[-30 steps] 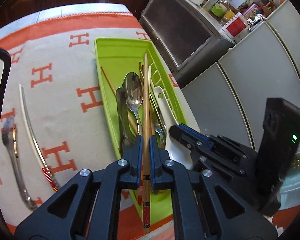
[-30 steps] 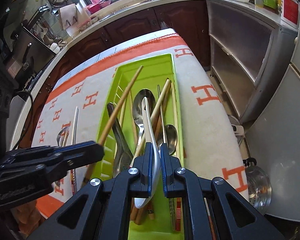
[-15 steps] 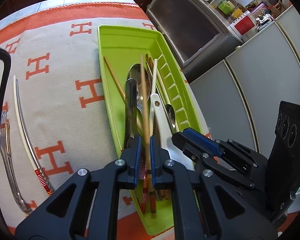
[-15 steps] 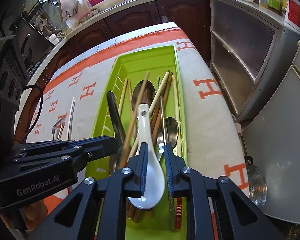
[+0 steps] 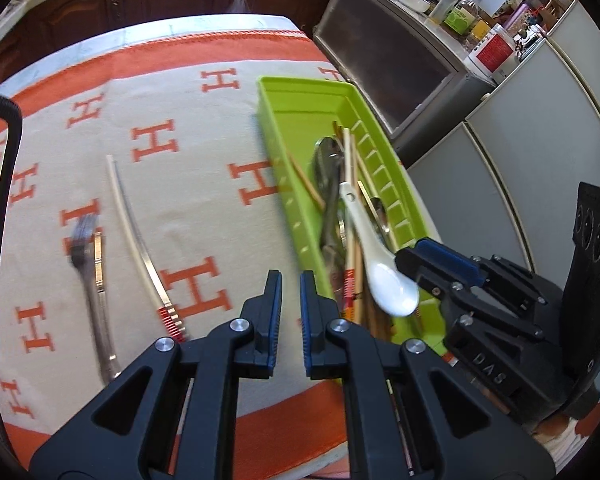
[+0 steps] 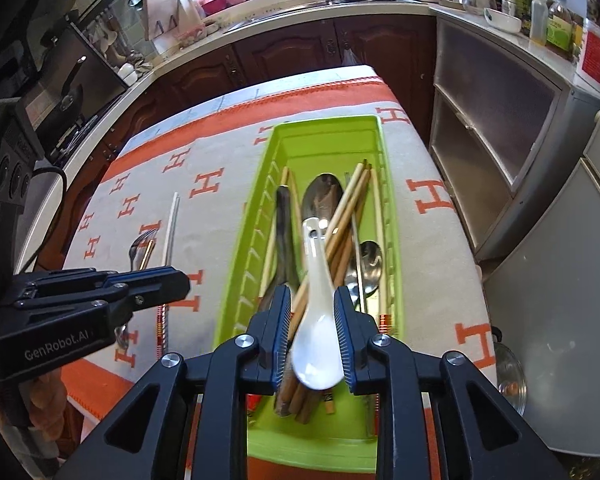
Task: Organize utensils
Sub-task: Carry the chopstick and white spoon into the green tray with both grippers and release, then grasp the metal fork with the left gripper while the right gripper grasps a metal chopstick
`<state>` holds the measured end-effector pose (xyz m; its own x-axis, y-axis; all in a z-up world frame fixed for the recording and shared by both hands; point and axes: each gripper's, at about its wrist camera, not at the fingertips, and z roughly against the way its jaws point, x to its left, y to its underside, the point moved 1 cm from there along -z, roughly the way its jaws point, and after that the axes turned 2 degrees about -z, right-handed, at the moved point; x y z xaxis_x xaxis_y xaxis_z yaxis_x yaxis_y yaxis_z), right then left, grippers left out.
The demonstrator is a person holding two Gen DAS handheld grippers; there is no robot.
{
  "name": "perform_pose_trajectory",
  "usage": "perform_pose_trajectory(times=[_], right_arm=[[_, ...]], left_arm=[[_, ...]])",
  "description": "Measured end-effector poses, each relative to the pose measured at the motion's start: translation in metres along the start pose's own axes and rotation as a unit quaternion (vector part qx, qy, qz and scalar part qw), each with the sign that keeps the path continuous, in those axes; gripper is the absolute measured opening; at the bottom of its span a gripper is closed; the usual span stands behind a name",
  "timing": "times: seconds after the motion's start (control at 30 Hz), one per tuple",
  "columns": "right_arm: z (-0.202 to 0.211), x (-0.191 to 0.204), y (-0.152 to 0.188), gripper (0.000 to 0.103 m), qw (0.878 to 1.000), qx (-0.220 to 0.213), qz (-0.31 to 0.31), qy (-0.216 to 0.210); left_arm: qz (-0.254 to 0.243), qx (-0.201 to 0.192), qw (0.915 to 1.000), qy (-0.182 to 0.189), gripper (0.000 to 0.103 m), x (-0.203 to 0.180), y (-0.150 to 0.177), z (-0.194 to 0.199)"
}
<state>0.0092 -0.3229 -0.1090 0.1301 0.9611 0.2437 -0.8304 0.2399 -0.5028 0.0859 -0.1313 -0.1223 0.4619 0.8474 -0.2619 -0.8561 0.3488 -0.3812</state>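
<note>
Left tool (image 5: 290, 300): closed down to a narrow slit, nothing between the pads. It hovers over the orange-and-cream H-pattern cloth (image 5: 204, 112), just left of the green utensil tray (image 5: 296, 92).

Right tool (image 6: 312, 328): jaws opening. The white ceramic soup spoon (image 6: 318, 320) sits between the blue pads, bowl toward the camera, handle pointing away down the tray. The pads look clear of the bowl on both sides; contact on the left pad I can't fully rule out. From the left wrist view the spoon lies on top of the pile in the tray, bowl at the near end, right beside the right tool's fingertip (image 5: 440, 256).

Tray contents: a bundle of wooden chopsticks (image 6: 346, 216), a large metal spoon (image 6: 324, 196), a smaller metal spoon (image 6: 370, 258), and a dark-handled utensil (image 6: 286, 236) along the left side. Some chopsticks have red-striped ends at the near end.

Still out on the surface, left of the tray and well apart from it: a metal fork (image 5: 88, 240) and a long pale chopstick with a red-banded end (image 5: 140, 240), lying roughly parallel, with a slim gold-toned piece just beside the fork.
</note>
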Motion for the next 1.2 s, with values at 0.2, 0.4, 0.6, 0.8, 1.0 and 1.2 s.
perform_pose_trajectory(times=[0.2,0.4,0.6,0.8,1.0,1.2], right_arm=[[0.008,0.032,0.004,0.022,0.999,0.002,0.038,-0.016],[0.016,0.072,0.006,0.022,0.996,0.004,0.079,-0.033],[0.020,0.103,0.006,0.023,0.994,0.009,0.095,-0.050],[0.020,0.132,0.004,0.028,0.992,0.012,0.112,-0.055],[0.015,0.152,-0.004,0.036,0.991,0.011,0.117,-0.064],[-0.002,0.167,-0.009,0.036,0.989,0.022,0.128,-0.067]], left_arm=[[0.008,-0.027,0.9989,-0.037,0.005,0.034,0.022,0.034],[0.026,-0.042,0.9967,-0.064,0.005,0.066,0.040,0.057],[0.046,-0.055,0.9943,-0.080,0.005,0.092,0.050,0.071],[0.064,-0.068,0.9925,-0.079,0.005,0.111,0.055,0.081],[0.075,-0.070,0.9919,-0.075,0.005,0.124,0.059,0.080],[0.084,-0.068,0.9916,-0.071,0.005,0.135,0.060,0.073]])
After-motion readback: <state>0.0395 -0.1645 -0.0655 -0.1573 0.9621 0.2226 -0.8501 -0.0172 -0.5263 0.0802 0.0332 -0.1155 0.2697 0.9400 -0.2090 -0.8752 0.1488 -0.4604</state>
